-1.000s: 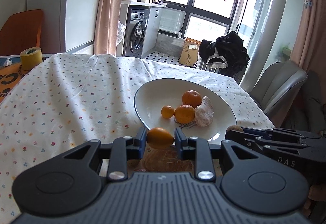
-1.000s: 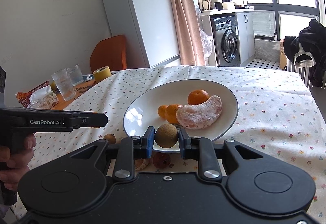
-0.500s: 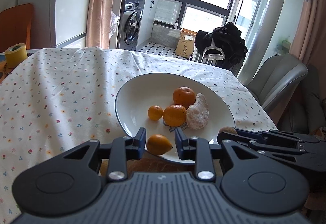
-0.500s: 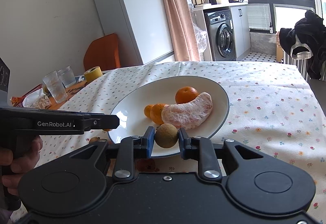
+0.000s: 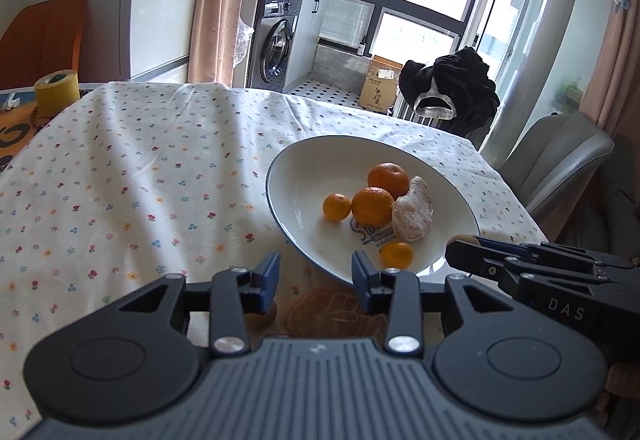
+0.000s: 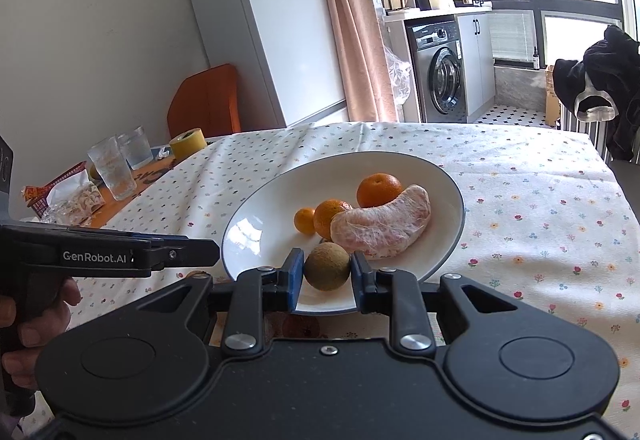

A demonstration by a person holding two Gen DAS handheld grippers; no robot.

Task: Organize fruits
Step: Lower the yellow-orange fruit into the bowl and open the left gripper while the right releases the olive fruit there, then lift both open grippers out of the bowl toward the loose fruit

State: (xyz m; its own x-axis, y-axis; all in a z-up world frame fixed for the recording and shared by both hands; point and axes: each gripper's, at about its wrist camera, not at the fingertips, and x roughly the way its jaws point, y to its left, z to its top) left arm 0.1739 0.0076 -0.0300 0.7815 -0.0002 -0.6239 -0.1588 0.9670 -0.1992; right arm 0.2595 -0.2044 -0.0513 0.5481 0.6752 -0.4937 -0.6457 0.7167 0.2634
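Since a second back: small yellow-orange fruit (image 5: 396, 254) gone from between the left gripper (image 5: 315, 275) fingers and now lying in the white bowl (image 5: 296, 176) at its near rim. Left jaws opening, nothing between them, poised over the bowl's near edge.

Right gripper (image 6: 325, 276) closed on a round brown fruit (image 6: 327, 266), pads against both its sides, jaws just beginning to ease apart, held above the near rim of the bowl and not yet set down.

Already in the bowl: two larger oranges (image 5: 373, 206), one small orange (image 5: 337, 207), a peeled citrus segment (image 5: 413, 214), plus the fruit just dropped.

Left to do: release of the brown fruit into the bowl. Below the grippers on the worktop (image 5: 120, 176), a few brownish round things (image 5: 264, 316), possibly more fruit, though half hidden and hard to tell. If so, those still to be gathered.
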